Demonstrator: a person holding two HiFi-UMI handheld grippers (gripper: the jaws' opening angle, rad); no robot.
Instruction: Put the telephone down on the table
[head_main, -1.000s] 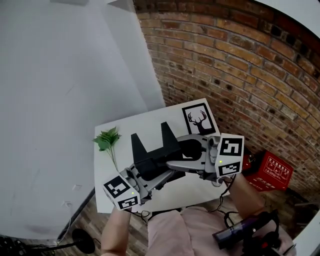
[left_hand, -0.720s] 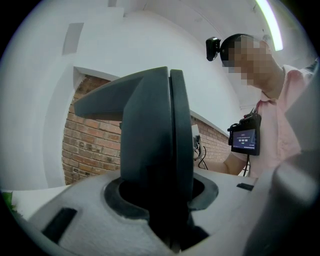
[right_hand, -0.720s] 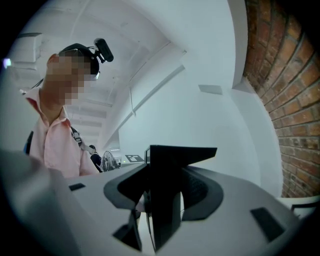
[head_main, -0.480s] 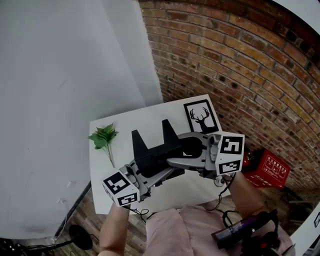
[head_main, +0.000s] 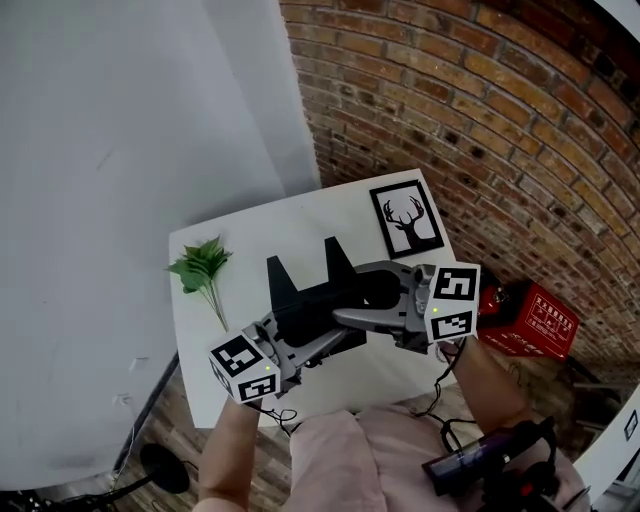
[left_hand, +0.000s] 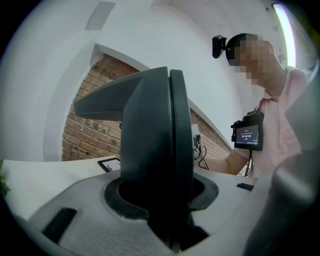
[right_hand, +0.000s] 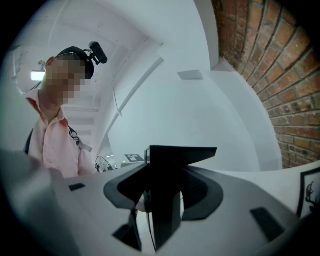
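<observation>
I had the black telephone (head_main: 318, 298) just below the middle of the head view, over the white table (head_main: 290, 225). Its long axis ran across the frame from lower left to slightly higher right, and its two pointed prongs stuck out toward the top of the frame. I could not tell whether its underside touched the tabletop. The left gripper (head_main: 318, 340) came in from the lower left, and in its own view its jaws were closed partway onto the telephone (left_hand: 155, 130), which filled the gap between them. The right gripper (head_main: 350, 318) reached in from the right, and its jaws clamped a narrower black part of the telephone (right_hand: 167, 195). The table's near edge lay just below the grippers and its left edge ran down the frame beside the white wall (head_main: 120, 150). The bare room I saw was the strip of tabletop above the telephone, between the green sprig (head_main: 203, 270) at the left and the framed deer picture (head_main: 407, 218) at the upper right corner. A red box (head_main: 530, 322) sat off the table at the right, below the brick wall (head_main: 480, 110), and I could not see what it held.
</observation>
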